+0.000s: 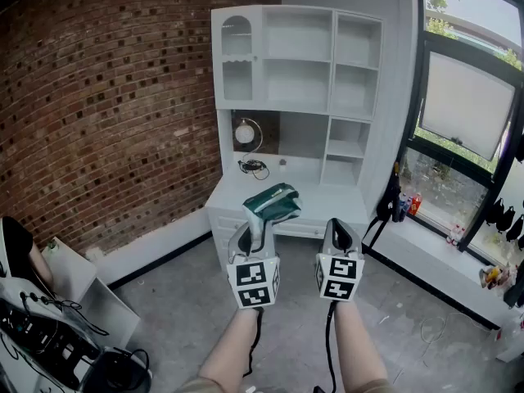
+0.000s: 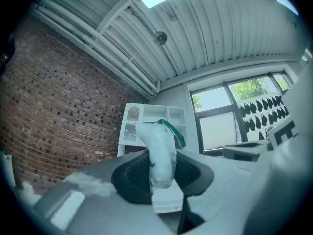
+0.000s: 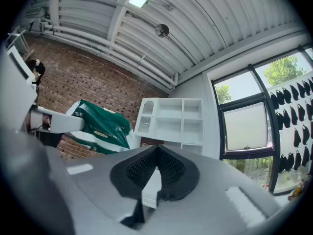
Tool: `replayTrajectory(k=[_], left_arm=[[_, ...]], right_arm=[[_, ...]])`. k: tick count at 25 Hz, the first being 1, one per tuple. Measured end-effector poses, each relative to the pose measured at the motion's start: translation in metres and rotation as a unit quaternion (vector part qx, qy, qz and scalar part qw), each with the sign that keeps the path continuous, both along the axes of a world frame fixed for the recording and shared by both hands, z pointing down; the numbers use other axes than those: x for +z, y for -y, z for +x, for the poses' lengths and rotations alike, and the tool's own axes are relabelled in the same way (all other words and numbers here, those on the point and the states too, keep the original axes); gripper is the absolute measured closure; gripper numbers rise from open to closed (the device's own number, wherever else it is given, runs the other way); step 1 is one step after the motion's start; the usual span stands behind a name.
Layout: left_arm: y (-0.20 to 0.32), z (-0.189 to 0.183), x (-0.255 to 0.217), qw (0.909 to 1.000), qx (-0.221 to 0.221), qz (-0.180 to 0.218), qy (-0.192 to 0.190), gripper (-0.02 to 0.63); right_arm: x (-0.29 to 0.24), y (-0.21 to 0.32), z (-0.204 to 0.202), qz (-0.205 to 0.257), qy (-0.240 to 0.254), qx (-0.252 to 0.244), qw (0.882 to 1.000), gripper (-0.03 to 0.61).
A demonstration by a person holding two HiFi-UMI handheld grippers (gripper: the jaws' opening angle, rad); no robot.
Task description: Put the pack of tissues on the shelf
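Observation:
A green and white pack of tissues [image 1: 272,204] hangs in the air in front of the white shelf unit [image 1: 299,64]. My left gripper [image 1: 255,229] is shut on its lower end. In the left gripper view the pack [image 2: 160,151] stands upright between the two dark pads. My right gripper [image 1: 341,234] is beside it on the right, shut and empty. From the right gripper view the pack [image 3: 100,127] shows at the left and the shelf unit [image 3: 171,119] straight ahead. The shelf compartments look bare.
A desk surface [image 1: 311,196] under the shelves carries a round lamp [image 1: 245,133] with a cable. A brick wall [image 1: 106,105] runs along the left. Large windows [image 1: 467,105] and a sill with bottles [image 1: 407,205] are at the right. Equipment with cables [image 1: 49,334] lies at the lower left.

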State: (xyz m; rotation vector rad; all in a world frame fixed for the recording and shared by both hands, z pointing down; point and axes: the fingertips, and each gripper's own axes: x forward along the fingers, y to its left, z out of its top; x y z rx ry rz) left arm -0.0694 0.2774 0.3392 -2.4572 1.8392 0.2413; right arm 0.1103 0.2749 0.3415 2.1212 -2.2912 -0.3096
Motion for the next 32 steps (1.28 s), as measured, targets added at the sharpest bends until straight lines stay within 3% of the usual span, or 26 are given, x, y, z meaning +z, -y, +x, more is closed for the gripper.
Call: replayTrajectory(k=[13,18,19,21,22,32], left_arm=[[0.012,-0.005,-0.003,1.0,0.005,-0.001,-0.001,0.504],[0.025,-0.013,-0.003,1.0,0.007,-0.001,-0.001,0.505],[0.029,-0.015,-0.003,1.0,0.007,-0.001,0.0,0.504],[0.035,-0.019,-0.002,1.0,0.009,0.001,0.0,0.503],[0.038,-0.021,-0.001,0.9999,0.011,0.001,-0.001,0.503],[0.068,-0.03,0.006,0.9998,0.015,-0.007,-0.005,0.503]], right_arm=[[0.0,0.009,-0.008,-0.002,0.001,-0.001,1.0,0.581],[0.005,0.023,-0.01,-0.002,0.059,-0.014,0.998,0.577],[0.006,0.026,-0.011,-0.002,0.071,-0.02,0.997,0.537],[0.011,0.032,-0.015,-0.003,0.084,-0.031,0.996,0.335],[0.014,0.034,-0.016,-0.003,0.087,-0.033,0.996,0.307],[0.023,0.065,-0.022,-0.007,0.089,-0.033,0.995,0.298]])
